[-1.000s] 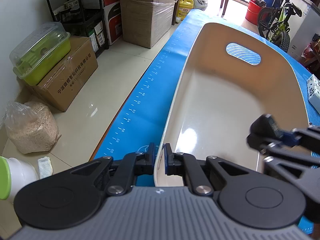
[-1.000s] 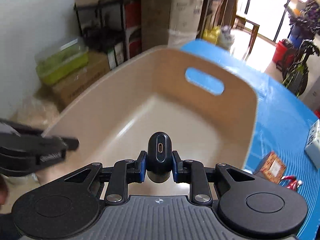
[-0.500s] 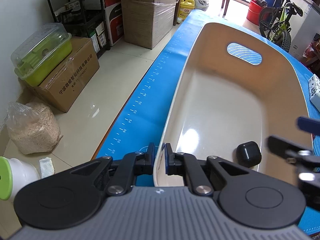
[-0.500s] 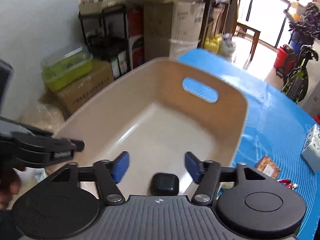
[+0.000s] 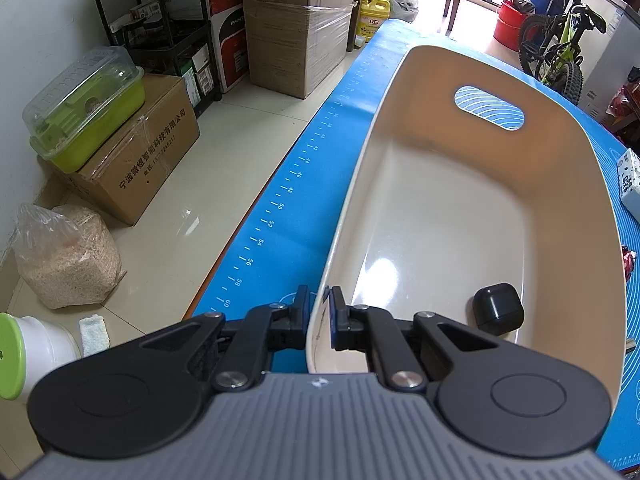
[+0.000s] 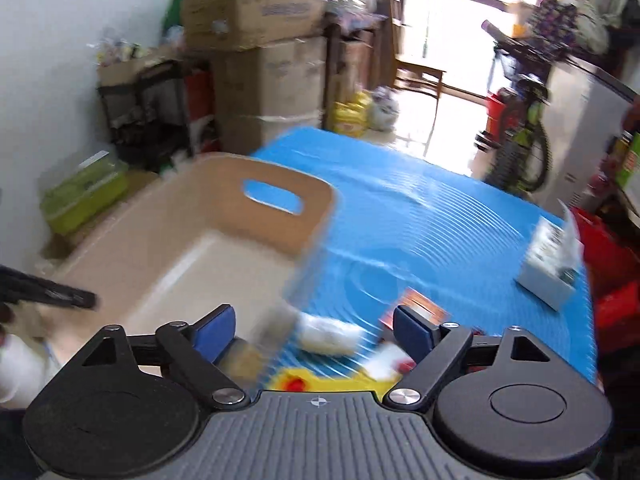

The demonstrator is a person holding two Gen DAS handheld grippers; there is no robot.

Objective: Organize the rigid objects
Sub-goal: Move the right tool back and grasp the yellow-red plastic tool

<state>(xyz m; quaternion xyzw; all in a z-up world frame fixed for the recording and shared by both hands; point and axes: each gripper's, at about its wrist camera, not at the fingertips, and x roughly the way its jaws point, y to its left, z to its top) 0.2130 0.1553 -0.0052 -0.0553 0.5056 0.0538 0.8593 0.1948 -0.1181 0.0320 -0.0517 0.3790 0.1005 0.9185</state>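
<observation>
Black case (image 5: pixel 498 309), small and rounded, lies on the floor of the beige bin (image 5: pixel 576 184), in the corner nearest the left tool (image 5: pixel 319 312), just beside the near wall; it looks like an earbud case, though that is a guess. Nothing touches it, so this one item appears sorted. The bin sits on a blue mat (image 5: pixel 320 184) that covers the table, with its handle cut-out on the far wall. The left tool is clamped tight on the bin's near rim, one pad outside the wall and one inside, most likely to keep the light bin from sliding while things are dropped in. Beyond the bin, to its right, the right tool (image 6: pixel 314 330) hangs over the mat with its jaws opening wide and nothing between them; the view from it is heavily blurred. Below its pads, beside the bin's outer wall, loose items lie on the mat: a white roll-shaped thing (image 6: pixel 326 334), a yellow thing with a red spot (image 6: pixel 320 382), and a small reddish packet (image 6: pixel 418 308); what each is cannot be told. Farther from the bin sits a white box (image 6: pixel 550 268). Judging by the task, one of these is the next thing to be picked up.
</observation>
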